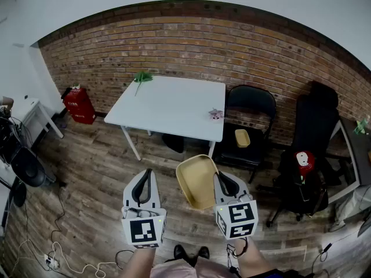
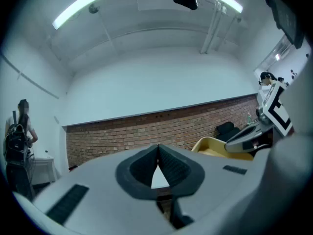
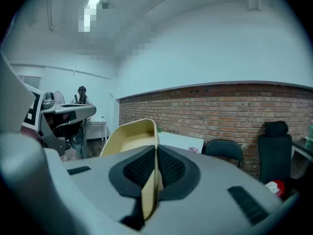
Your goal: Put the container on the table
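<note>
The right tongs [image 1: 224,183] grasp the container [image 1: 196,181], the left tongs [image 1: 144,185] are clenched empty; the table [image 1: 168,106] is not yet reached.

grey left gripper [image 1: 147,172], right gripper [image 1: 219,176], black shoes [image 1: 181,251]

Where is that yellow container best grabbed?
By its thin side wall, from the right: the yellow container is shallow and open, so the rim is the narrow edge that jaws can straddle. The right hand-held gripper is shut on that wall.
</note>
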Available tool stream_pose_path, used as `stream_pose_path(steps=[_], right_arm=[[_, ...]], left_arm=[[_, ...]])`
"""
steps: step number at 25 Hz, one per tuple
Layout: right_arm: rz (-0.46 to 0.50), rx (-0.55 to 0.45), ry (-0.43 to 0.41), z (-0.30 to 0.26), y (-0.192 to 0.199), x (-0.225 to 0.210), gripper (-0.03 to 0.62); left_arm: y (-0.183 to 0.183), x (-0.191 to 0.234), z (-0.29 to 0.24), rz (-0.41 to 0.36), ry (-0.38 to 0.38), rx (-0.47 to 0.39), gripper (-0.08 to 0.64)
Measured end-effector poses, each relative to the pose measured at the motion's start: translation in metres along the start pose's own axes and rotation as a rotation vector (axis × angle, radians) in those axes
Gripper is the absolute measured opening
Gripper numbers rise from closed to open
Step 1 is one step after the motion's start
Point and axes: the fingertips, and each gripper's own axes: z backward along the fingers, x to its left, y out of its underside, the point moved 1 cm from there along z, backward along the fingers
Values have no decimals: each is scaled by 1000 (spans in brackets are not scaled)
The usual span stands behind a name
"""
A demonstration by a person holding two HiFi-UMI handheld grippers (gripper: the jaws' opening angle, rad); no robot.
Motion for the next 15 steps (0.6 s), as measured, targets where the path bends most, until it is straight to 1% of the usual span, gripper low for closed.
stream_pose_path(steps=[3,7,10,15], right_arm=[[4,5,1,-3,1,1,12],[-10,6,0,-4,3,3,12],[-21,4,3,-7,2,4,14],[-12,-3,8,-17,-3,16,15]], left_arm=[[-3,3,-2,26,-11,-27,11],[3,5,-1,9,0,1,9],[1,11,-2,22,-7,-23,11],[5,26,-2,20,-5,-26,11]])
